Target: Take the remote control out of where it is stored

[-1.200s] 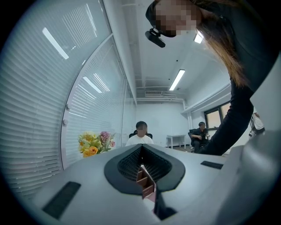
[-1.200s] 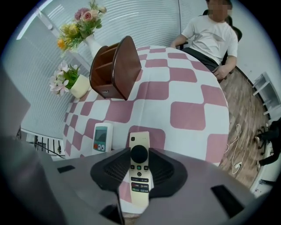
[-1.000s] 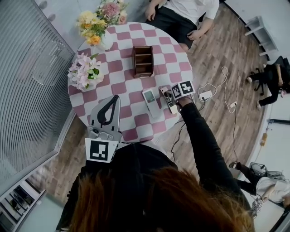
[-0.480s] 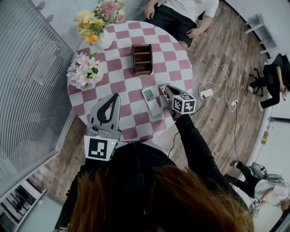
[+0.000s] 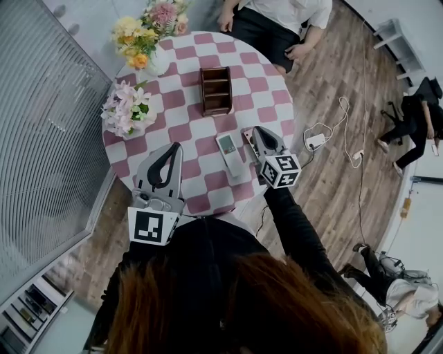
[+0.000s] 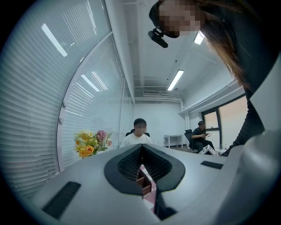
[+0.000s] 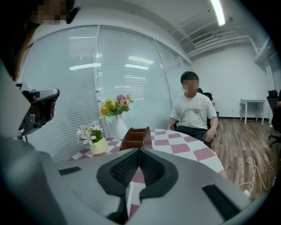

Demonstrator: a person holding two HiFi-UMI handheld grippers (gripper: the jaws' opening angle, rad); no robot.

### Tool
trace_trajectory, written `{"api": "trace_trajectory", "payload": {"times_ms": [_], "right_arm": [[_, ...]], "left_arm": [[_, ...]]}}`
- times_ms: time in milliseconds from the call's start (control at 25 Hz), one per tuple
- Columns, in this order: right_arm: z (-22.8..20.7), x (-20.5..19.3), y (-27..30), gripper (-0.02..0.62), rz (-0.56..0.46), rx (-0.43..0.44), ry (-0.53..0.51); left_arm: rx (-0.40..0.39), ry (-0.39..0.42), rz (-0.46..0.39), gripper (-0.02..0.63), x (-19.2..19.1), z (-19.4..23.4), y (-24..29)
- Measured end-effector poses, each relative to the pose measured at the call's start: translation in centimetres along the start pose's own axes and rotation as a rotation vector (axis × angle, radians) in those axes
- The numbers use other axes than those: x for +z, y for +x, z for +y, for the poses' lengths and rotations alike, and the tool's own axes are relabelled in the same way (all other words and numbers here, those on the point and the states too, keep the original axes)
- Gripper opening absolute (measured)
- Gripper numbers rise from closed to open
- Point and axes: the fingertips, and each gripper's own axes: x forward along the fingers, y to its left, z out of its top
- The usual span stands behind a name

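A white remote control (image 5: 229, 153) lies flat on the pink-and-white checked round table (image 5: 187, 124). It is out in the open, nearer to me than the brown wooden organizer (image 5: 216, 90) (image 7: 135, 137), whose slots look empty. My right gripper (image 5: 255, 131) (image 7: 139, 151) hovers just right of the white remote. Its jaws are shut with nothing between them, and it points toward the organizer. A second, darker remote lies mostly hidden under it. My left gripper (image 5: 177, 147) (image 6: 141, 147) is shut and empty over the table's near left part.
Two flower vases stand at the table's left: a yellow-and-pink bouquet (image 5: 142, 36) and white-pink flowers (image 5: 127, 108). A person (image 5: 277, 21) sits at the far side. Cables and a power strip (image 5: 315, 143) lie on the wooden floor to the right. A blind-covered glass wall runs along the left.
My right gripper has lifted off the darker remote and drawn back toward me, turning to point at the organizer. The left gripper and the white remote have stayed put.
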Motion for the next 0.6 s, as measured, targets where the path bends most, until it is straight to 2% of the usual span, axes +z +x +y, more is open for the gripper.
{"api": "trace_trajectory", "payload": {"times_ms": [280,600], "right_arm": [[4.7,5.1,-2.3,0.017,-0.117,0.069,-0.019],[9.7,10.6,-5.4,0.016,-0.237,0.057,-0.103]], "left_arm": [[-0.005,-0.001,-0.004,0.009,-0.1,-0.1,0.2],[-0.019,-0.006,-0.008,0.009,-0.1,-0.3,0.3]]}}
